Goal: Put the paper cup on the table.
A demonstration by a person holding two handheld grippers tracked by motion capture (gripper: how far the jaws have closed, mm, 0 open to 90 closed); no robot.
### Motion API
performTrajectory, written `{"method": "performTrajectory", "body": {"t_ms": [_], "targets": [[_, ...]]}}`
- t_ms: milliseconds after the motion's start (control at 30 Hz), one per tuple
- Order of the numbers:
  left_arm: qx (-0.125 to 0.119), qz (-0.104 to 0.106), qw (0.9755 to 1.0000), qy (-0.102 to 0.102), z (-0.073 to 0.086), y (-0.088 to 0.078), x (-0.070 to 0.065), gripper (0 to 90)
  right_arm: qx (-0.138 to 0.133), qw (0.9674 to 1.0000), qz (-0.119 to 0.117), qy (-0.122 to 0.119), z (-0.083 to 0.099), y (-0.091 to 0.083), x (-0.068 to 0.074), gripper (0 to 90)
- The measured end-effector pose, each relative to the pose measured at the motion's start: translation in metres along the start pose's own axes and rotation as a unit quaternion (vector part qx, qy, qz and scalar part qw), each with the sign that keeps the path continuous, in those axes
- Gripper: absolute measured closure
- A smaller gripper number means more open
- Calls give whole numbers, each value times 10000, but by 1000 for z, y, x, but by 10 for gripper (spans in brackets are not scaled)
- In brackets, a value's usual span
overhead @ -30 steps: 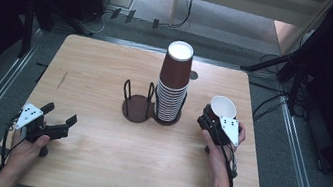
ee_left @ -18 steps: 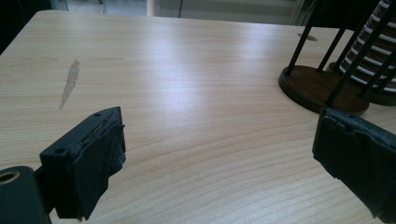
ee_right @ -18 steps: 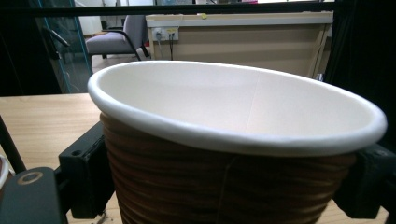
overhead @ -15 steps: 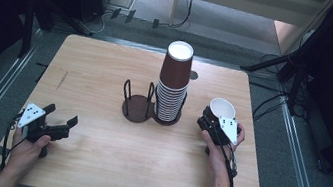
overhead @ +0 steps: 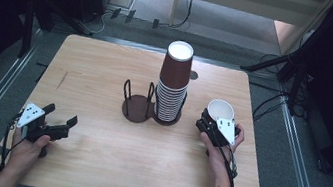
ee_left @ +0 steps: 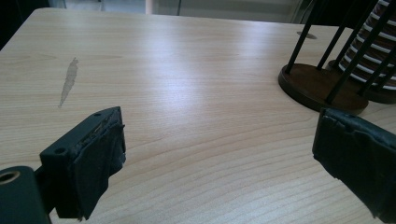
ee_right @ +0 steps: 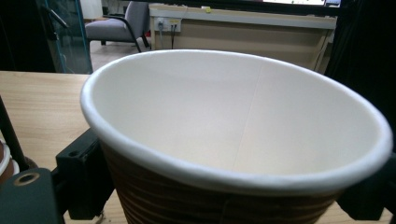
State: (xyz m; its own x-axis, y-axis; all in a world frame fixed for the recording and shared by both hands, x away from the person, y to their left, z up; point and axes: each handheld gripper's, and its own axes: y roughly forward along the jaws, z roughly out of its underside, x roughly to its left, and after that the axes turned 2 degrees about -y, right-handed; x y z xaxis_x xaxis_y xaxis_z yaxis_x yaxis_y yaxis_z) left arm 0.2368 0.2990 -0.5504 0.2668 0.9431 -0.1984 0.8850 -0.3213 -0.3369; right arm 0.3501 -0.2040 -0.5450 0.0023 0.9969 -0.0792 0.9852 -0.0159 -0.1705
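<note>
The right gripper (overhead: 212,118) is clamped on a paper cup (overhead: 220,109) right of the cup stack (overhead: 173,84); the left gripper (overhead: 60,118) has its jaws apart, holding nothing.

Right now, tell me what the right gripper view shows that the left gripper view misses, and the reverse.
The right gripper view alone shows the paper cup, white inside and mouth up, sitting between the right gripper's jaws, with a chair and a long counter behind it. The left gripper view alone shows the left gripper with nothing between its wide-open jaws, a grey mark on the wood, and the round rack base with its black rods. Both show the wooden table and part of the striped cup stack.
</note>
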Motion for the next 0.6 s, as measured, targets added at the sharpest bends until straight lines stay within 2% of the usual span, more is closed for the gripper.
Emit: {"method": "performTrajectory", "body": {"t_ms": [267,467,600], "targets": [[-1,0,10000,9,0,0,0,31,140,9998,-90,84,-1,0,-3,66],[-15,22,10000,41,0,0,-1,31,340,9986,-322,238,-3,-1,-6,22],[-10,26,10000,29,0,0,0,31,360,9975,-501,355,-6,-4,-8,0]]}}
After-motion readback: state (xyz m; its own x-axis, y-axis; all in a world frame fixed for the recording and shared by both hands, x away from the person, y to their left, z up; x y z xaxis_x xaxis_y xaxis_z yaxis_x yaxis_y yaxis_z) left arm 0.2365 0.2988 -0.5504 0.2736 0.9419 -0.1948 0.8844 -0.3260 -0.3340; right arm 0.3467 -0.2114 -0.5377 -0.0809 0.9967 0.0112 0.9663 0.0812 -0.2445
